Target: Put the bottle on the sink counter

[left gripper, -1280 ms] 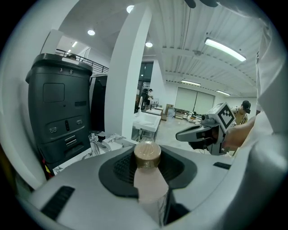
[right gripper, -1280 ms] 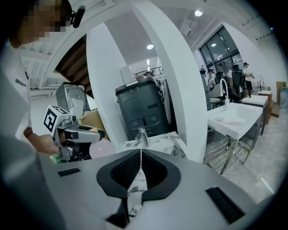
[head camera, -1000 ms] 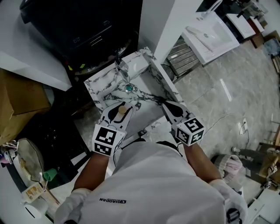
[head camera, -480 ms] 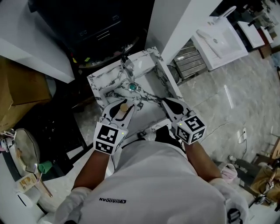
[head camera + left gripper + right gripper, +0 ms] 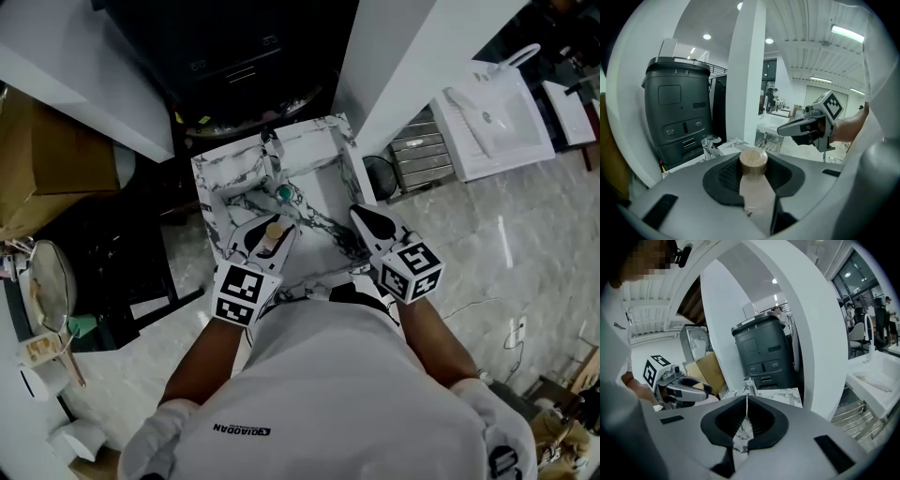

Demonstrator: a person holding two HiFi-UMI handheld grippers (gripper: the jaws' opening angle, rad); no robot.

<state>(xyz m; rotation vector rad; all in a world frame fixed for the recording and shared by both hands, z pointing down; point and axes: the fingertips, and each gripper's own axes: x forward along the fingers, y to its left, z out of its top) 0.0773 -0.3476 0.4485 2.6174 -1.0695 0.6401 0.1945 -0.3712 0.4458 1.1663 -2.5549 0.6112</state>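
Observation:
My left gripper (image 5: 266, 240) is shut on a small pale bottle (image 5: 754, 187) with a tan cork-like cap (image 5: 274, 231). It holds the bottle over the front of the marble sink (image 5: 217, 173). In the left gripper view the cap (image 5: 753, 159) stands upright between the dark pads. My right gripper (image 5: 362, 217) hangs over the sink's right front rim, jaws shut and empty, their tips meeting at the right gripper (image 5: 746, 404). The faucet (image 5: 271, 148) rises at the back of the basin, and a teal drain (image 5: 284, 194) lies in its middle.
A black appliance (image 5: 234, 47) stands right behind the sink. A white pillar (image 5: 412, 56) rises at its right, with a metal rack (image 5: 419, 155) and a white basin (image 5: 492, 117) beyond. A cardboard box (image 5: 47, 178) sits at the left.
Both grippers have moved forward and now reach further over the marble sink. The bottle stays in the left gripper's jaws. The right gripper stays shut.

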